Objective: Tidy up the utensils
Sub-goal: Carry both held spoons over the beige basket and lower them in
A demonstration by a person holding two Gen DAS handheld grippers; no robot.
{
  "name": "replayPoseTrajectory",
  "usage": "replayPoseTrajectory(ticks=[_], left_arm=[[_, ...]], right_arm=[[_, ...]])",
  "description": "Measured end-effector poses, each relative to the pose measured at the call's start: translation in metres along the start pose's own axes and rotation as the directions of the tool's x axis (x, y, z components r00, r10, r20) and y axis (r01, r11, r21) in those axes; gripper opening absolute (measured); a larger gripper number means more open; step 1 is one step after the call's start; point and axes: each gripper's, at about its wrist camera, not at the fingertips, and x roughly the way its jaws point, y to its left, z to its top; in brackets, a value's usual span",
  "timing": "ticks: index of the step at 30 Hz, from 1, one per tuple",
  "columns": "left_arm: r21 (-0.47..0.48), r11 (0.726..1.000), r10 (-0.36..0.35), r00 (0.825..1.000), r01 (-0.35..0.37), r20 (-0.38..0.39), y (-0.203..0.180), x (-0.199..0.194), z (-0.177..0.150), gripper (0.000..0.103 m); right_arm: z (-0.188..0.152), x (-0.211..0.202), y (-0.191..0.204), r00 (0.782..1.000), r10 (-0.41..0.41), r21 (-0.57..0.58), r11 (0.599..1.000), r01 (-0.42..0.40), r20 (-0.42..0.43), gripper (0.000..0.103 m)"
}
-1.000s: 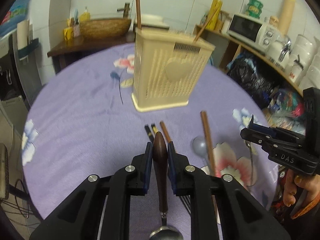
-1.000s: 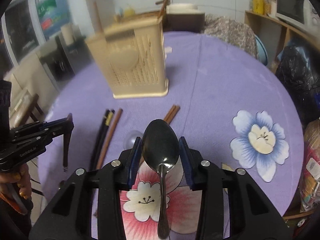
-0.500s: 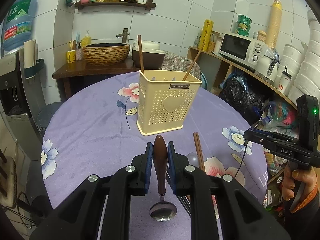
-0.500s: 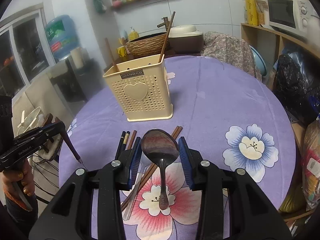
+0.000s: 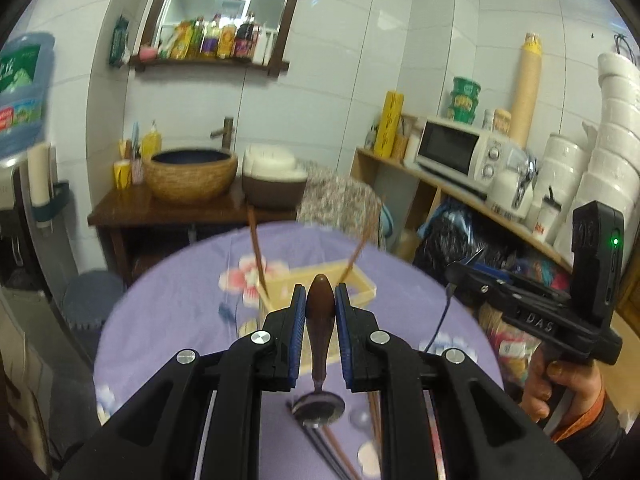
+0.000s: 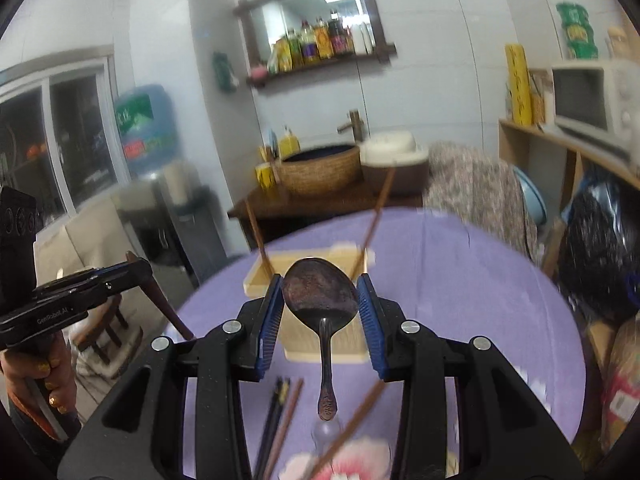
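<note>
You've lifted both grippers way up, so the utensil holder [image 5: 318,280] now sits low behind the spoons.

The left gripper [image 5: 320,300] is clamped on a wooden handle [image 5: 320,320], pointing slightly down. The right gripper [image 6: 320,300] pinches a spoon [image 6: 320,296] by its bowl, similarly tilted.

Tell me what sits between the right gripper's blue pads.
In the right wrist view, the right gripper is shut on the metal spoon: its bowl fills the gap, handle hanging toward the purple tablecloth.
</note>
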Motion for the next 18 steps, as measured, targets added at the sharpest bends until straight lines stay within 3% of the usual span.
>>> replayPoseTrajectory(ticks=[4,9,12,18], left_arm=[[-0.01,1.0,0.031,0.998,-0.03,0.051,-0.004,0.019,0.049,0.016],[-0.026,0.996,0.086,0.993,-0.084,0.079,-0.001,0.054,0.076,0.016],[-0.021,0.993,0.113,0.992,-0.112,0.057,0.002,0.071,0.069,0.016],[-0.029,0.99,0.135,0.991,-0.135,-0.026,0.014,0.102,0.028,0.016]], right_arm=[[0.053,0.02,0.008,0.997,-0.027,-0.007,1.0,0.027,0.066,0.038],[0.08,0.054,0.01,0.996,-0.055,-0.018,0.998,0.056,0.074,0.038],[0.072,0.072,0.006,0.995,-0.075,-0.012,0.997,0.076,0.058,0.038],[0.022,0.112,-0.01,0.992,-0.122,-0.014,0.992,0.122,-0.012,0.038]])
